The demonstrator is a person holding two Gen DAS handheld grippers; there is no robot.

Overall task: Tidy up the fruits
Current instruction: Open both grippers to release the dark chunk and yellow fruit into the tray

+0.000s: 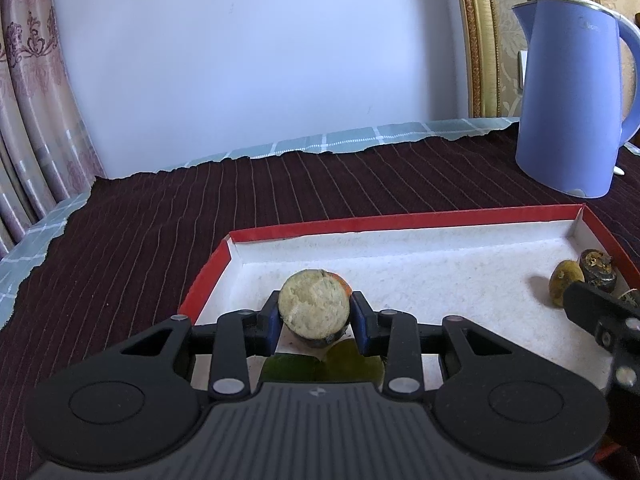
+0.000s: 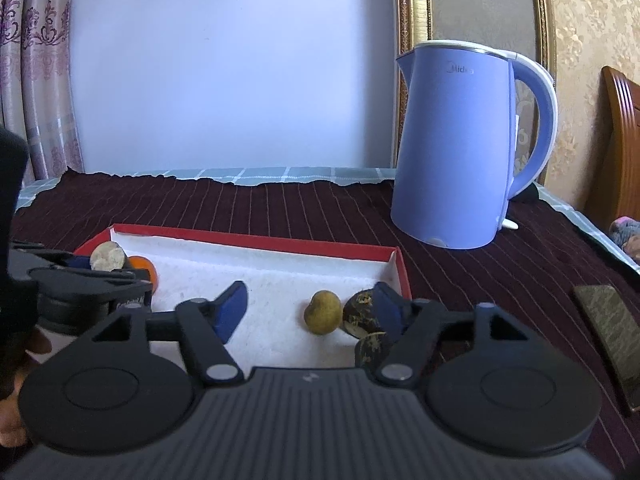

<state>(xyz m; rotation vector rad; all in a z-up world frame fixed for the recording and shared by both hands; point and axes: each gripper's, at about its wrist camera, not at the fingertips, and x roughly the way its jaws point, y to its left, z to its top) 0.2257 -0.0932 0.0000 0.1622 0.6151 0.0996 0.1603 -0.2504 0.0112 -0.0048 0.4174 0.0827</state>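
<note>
My left gripper (image 1: 316, 320) is shut on a round cut fruit (image 1: 314, 306) with pale flesh and dark skin, held over the near left part of the red-rimmed tray (image 1: 400, 220). Something orange (image 1: 343, 280) shows just behind it and something green (image 1: 320, 364) lies under the fingers. In the right wrist view my right gripper (image 2: 308, 312) stands open over the tray (image 2: 256, 240). A small yellow-green fruit (image 2: 322, 312) lies between its fingers, untouched. Two dark fruits (image 2: 360, 312) (image 2: 374, 350) sit by the right pad. The left gripper (image 2: 80, 280) holds the pale fruit (image 2: 106, 256) at far left.
A tall blue kettle (image 2: 452, 152) stands on the dark striped cloth (image 2: 320, 208) behind the tray's right end. A flat dark slab (image 2: 608, 328) lies on the cloth at the right. A wooden chair back (image 2: 620, 140) rises beyond the table's right edge.
</note>
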